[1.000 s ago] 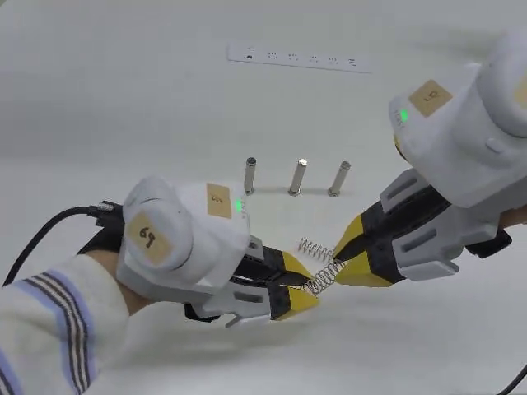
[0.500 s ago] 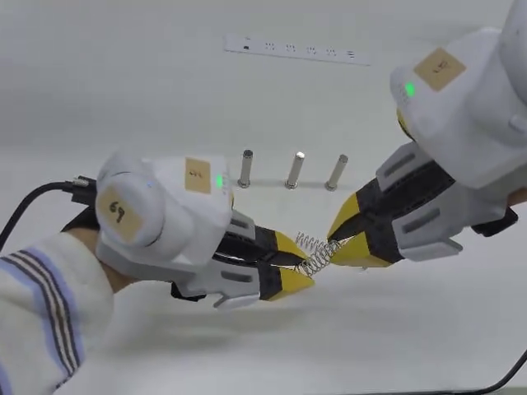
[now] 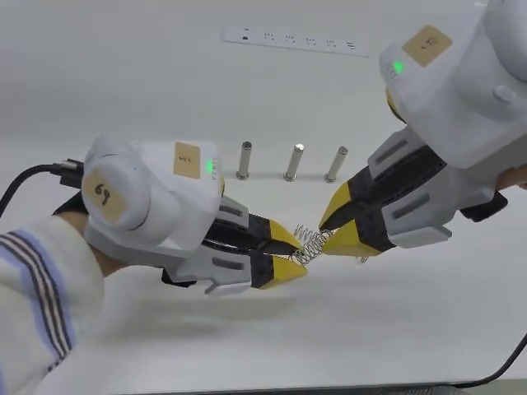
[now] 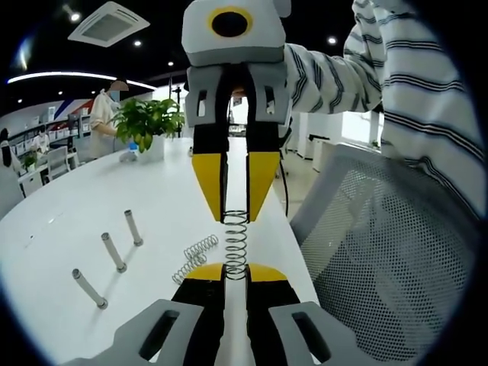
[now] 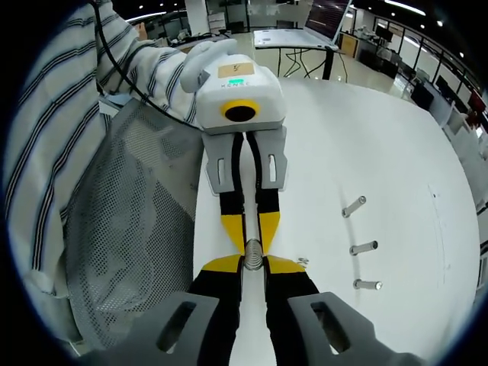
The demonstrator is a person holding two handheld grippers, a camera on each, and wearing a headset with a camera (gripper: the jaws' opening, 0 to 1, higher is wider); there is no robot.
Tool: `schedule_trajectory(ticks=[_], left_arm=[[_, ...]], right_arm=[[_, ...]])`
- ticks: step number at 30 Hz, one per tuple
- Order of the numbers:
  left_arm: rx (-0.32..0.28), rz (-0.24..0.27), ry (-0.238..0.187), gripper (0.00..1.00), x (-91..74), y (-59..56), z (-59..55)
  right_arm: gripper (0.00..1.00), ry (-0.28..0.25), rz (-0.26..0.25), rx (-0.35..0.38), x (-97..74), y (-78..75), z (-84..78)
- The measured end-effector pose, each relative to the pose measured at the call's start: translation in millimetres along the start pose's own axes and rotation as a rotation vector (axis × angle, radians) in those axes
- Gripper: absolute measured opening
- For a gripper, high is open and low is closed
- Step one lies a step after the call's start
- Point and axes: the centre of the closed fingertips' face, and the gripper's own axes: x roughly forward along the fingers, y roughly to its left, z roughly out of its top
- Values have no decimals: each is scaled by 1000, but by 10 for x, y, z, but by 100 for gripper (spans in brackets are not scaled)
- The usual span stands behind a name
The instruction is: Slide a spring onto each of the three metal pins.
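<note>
White table has three shiny metal pins standing up. The left gripper and the right gripper each pinch an end of the thin wire spring just above it. It looks light and bendy, so squeeze softly.

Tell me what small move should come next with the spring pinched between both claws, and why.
Probably open the left claw and let go. It and the right claw each pinch an end of one spring, so neither end is free to slip over a pin. The three pins stand upright and bare; the right claw could then carry the spring over to one.
</note>
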Motion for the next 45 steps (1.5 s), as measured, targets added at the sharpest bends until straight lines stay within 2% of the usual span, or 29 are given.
schedule_trajectory(ticks=[3, 5, 10, 23, 27, 32, 34, 35, 45], left_arm=[[-17, 2, -22, 2, -29, 24, 27], [-56, -5, -74, 2, -37, 20, 122], [-46, -3, -79, 2, -39, 25, 151], [-46, -15, -71, 2, -31, -29, 126], [-66, -18, -92, 2, -33, -33, 178], [-69, -13, -91, 2, -42, -21, 154], [-78, -17, -90, 2, -39, -26, 144], [-94, -18, -91, 2, -35, -29, 138], [-100, -14, -88, 2, -41, -15, 115]], right_arm=[[9, 4, -9, -24, 2, -32, -14], [9, 1, -11, -17, 10, -44, -3], [9, 6, -3, -18, 51, -27, 8], [9, 5, 35, -9, 142, 9, -3], [9, -1, 40, -12, 168, 7, 9], [9, -14, 44, -8, 177, 0, 29], [9, -23, 51, 17, 182, 8, 38], [8, -21, 51, 16, 186, 10, 34], [8, -16, 56, 45, 211, -8, 38]])
